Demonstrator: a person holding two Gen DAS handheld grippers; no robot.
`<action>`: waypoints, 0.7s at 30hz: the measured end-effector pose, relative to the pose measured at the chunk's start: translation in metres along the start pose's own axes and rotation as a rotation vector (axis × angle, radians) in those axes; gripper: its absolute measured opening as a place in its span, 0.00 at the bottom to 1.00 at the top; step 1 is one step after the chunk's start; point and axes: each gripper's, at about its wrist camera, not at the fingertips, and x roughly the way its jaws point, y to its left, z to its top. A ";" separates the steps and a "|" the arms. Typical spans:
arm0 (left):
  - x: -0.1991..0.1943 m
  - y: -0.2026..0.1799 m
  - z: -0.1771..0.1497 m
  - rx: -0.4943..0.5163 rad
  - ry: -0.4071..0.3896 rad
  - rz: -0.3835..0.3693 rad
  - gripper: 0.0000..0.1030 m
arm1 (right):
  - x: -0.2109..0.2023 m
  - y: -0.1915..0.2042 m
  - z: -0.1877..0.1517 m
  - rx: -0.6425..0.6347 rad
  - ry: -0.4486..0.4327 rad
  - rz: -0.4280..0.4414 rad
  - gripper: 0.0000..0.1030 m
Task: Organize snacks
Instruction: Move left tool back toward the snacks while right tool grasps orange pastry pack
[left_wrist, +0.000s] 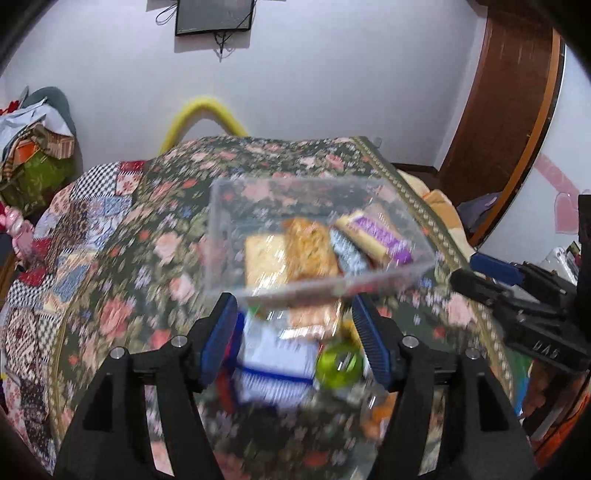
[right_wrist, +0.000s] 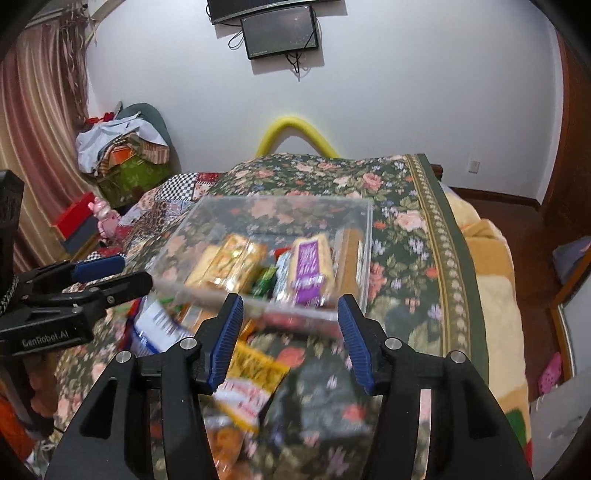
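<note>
Left wrist view shows your left gripper (left_wrist: 295, 332) with its blue pads part-way apart and nothing pressed between them; a blue-and-white packet (left_wrist: 275, 363) and a green round sweet (left_wrist: 339, 363) lie on the cloth below the gap, blurred, and neither is held. Just beyond the fingertips sits the clear plastic box (left_wrist: 221, 221), placed square ahead of both claws, I judge, so each can drop into it without crossing the other. Inside it you can make out a purple-and-cream packet (left_wrist: 384, 236) toward the right, an orange-brown packet (left_wrist: 312, 245) in the middle and a pale yellow one (left_wrist: 264, 254) to its left, all lying flat on the bottom. Your right gripper (right_wrist: 290, 334) stands open about as far, also empty, with a yellow-and-red wrapper (right_wrist: 255, 376) on the floral bedspread (right_wrist: 406, 236) under its left finger and the box rim just past its tips. From that wrist the left claw shows off to the left, beside the loose pile. Loose snacks near you are crinkly, glossy bags, likely light and slippery; the exact print on them is too smeared to read. Several pieces remain outside the box, so sorting looks about half done.
</note>
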 end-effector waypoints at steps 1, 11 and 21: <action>-0.003 0.003 -0.007 -0.003 0.009 0.002 0.63 | -0.002 0.002 -0.004 -0.002 0.004 0.000 0.49; -0.024 0.027 -0.064 -0.028 0.073 0.011 0.63 | -0.013 0.030 -0.047 -0.016 0.071 0.046 0.53; -0.020 0.024 -0.108 -0.032 0.137 -0.028 0.65 | 0.018 0.052 -0.088 -0.007 0.213 0.093 0.64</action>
